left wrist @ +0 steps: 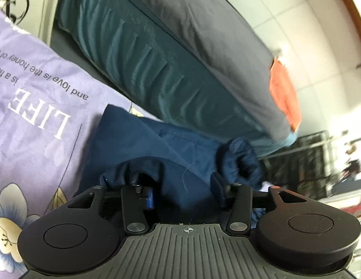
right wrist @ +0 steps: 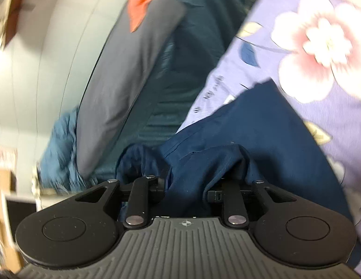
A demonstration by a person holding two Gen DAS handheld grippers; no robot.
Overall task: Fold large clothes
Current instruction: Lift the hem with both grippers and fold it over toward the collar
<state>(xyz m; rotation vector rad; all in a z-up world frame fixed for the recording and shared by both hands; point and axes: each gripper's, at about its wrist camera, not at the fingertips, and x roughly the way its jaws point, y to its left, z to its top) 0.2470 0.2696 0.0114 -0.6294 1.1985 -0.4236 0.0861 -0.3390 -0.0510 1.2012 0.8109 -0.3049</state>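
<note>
1. While both views are smeared and tilted, I read this as the middle of a fold: the navy garment [left wrist: 143, 144] lies on the lilac flowered bedspread [left wrist: 40, 125], low in both frames, and it is bunched up right at both sets of fingers.
2. My left gripper [left wrist: 180, 186] stands wide. Cloth drapes over the left-hand finger and a gathered cuff [left wrist: 241, 160] sits by the right-hand one, but I see nothing pinched between them, so I judge this side has let go.
3. My right gripper [right wrist: 187, 186] is narrower, with a ridge of the navy cloth rising between its fingers. Those fingers are buried in fabric, so I cannot tell whether they are clamping it or only resting against it.
4. Next, I think, comes setting the folded edge down flat. That calls for freeing the right side cleanly without dragging the layer, then lifting both hands clear and finding a fresh edge to take.
5. The left view alone gives me the printed lettering at the left of the frame, the elastic cuff, and dark furniture at the right edge.
6. The right view alone gives me the big pink-white blossom [right wrist: 320, 39] at upper right and a crumpled lighter blue cloth [right wrist: 61, 144] at left.
7. Both show the teal and grey bedding [left wrist: 157, 53] with an orange patch [left wrist: 285, 93] behind the garment.
</note>
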